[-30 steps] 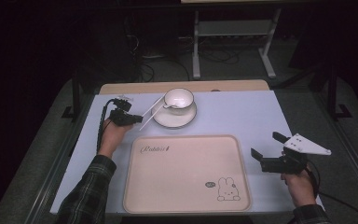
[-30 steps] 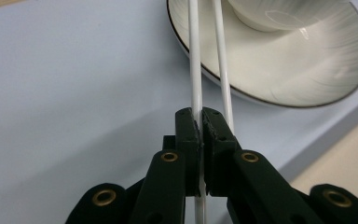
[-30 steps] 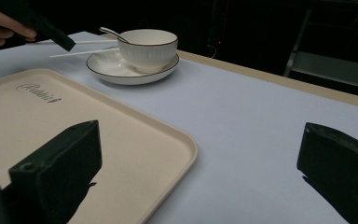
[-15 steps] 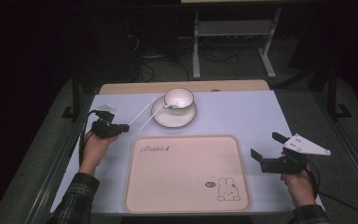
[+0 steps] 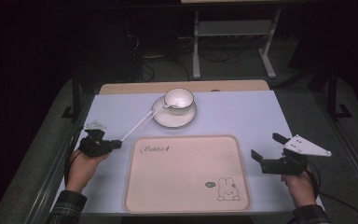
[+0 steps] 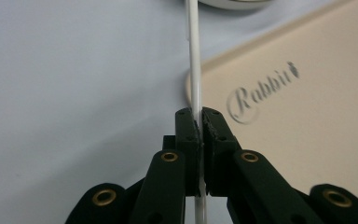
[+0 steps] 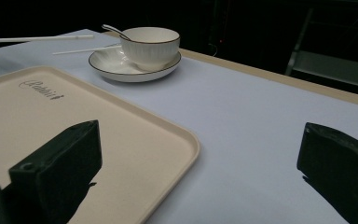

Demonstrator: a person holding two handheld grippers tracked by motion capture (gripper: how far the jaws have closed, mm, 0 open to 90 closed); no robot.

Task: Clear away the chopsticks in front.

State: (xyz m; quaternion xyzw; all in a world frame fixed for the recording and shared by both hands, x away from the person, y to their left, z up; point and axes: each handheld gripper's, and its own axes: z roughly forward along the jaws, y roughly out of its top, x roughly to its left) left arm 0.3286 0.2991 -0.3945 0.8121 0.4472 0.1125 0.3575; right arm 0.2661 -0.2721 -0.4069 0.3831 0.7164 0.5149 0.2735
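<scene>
A: What is the left gripper (image 5: pixel 114 144) carrying?

B: It is pinching one white chopstick (image 6: pixel 195 70). In the left gripper view the jaws are closing tight on it, with the thin stick running between the pads and out past them, straight, smooth and plain white.

A: Where is that chopstick lying?

B: In the high view it is slanting from the gripper, at the left of the table, up toward the saucer (image 5: pixel 175 119), just off the tray's (image 5: pixel 186 175) far left corner. A second white chopstick (image 5: pixel 145 118) is sitting close beside it, its far end leaning on the saucer's rim.

A: And the saucer itself?

B: It is white with a dark edge line, and a ribbed white bowl (image 5: pixel 178 99) is standing on it with a spoon handle (image 7: pixel 113 30) poking out.

A: What is the right gripper (image 5: pixel 271 151) doing?

B: It is hovering at the tray's right edge with its jaws spread wide and nothing between them. The tray is cream, with "Rabbit" lettering and a small rabbit drawing (image 5: pixel 227 189).
</scene>
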